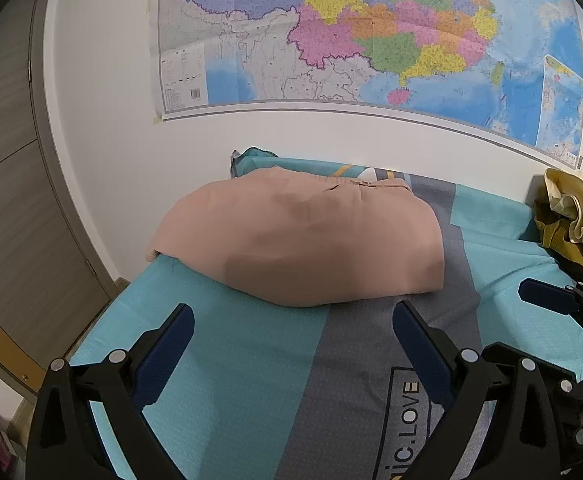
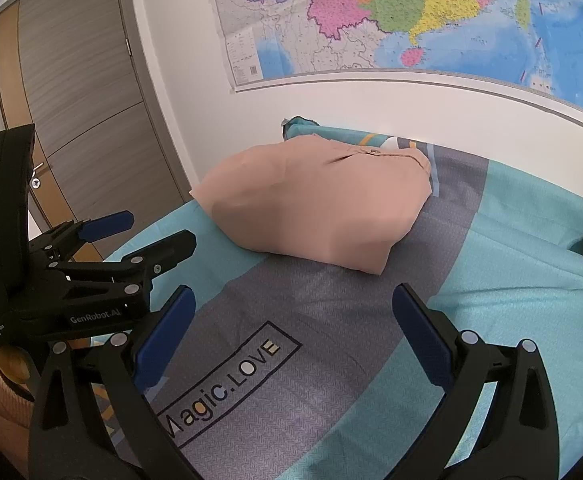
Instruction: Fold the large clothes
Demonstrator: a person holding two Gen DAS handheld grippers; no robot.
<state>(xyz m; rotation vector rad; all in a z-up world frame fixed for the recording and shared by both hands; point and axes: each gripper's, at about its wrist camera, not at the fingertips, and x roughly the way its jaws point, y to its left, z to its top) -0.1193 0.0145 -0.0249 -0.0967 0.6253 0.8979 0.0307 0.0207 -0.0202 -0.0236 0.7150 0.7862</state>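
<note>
A pink garment [image 1: 303, 240] [image 2: 315, 208] lies folded into a compact bundle on the bed, close to the wall, its waistband on the far side. In the left wrist view my left gripper [image 1: 293, 320] hovers open just short of the bundle's near edge, holding nothing. My right gripper [image 2: 293, 304] is also open and empty, over the grey stripe in front of the bundle. The left gripper [image 2: 151, 232] shows from the side in the right wrist view, to the left of the garment. One blue fingertip [image 1: 543, 294] of the right gripper pokes in at the right edge.
The bed carries a teal and grey sheet [image 1: 231, 360] [image 2: 491, 280] printed "Magic.LOVE". A big map [image 1: 351, 40] hangs on the white wall behind. A wooden door [image 2: 83, 100] stands left. A heap of yellow clothes [image 1: 571, 220] sits at the bed's right end.
</note>
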